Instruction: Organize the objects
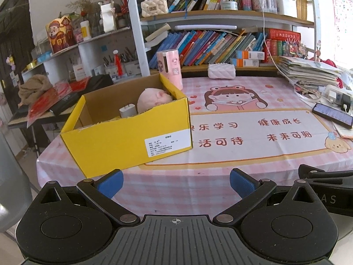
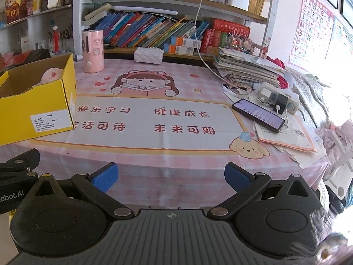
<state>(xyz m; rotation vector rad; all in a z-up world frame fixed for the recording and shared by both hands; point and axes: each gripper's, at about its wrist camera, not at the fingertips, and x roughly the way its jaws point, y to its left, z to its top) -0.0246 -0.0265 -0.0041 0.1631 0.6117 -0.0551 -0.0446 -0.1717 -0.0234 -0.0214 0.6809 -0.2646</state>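
A yellow cardboard box (image 1: 123, 141) (image 2: 33, 108) stands open on the left of the pink tablecloth. Inside it lie a pink plush toy (image 1: 154, 99) (image 2: 51, 75) and a white charger plug (image 1: 127, 110). A pink cylindrical bottle (image 1: 170, 68) (image 2: 93, 50) stands behind the box. My left gripper (image 1: 176, 184) is open with nothing in it, low at the table's front edge, just in front of the box. My right gripper (image 2: 171, 176) is open too, holding nothing, at the front edge facing the cloth's middle.
A white tissue box (image 2: 149, 54) sits by the bookshelf (image 2: 176, 33). At the right lie a phone (image 2: 258, 114), a power strip (image 2: 280, 99) with a cable, a stack of papers (image 2: 247, 68) and an open booklet (image 2: 286, 137). The right gripper's body (image 1: 326, 181) shows beside the left one.
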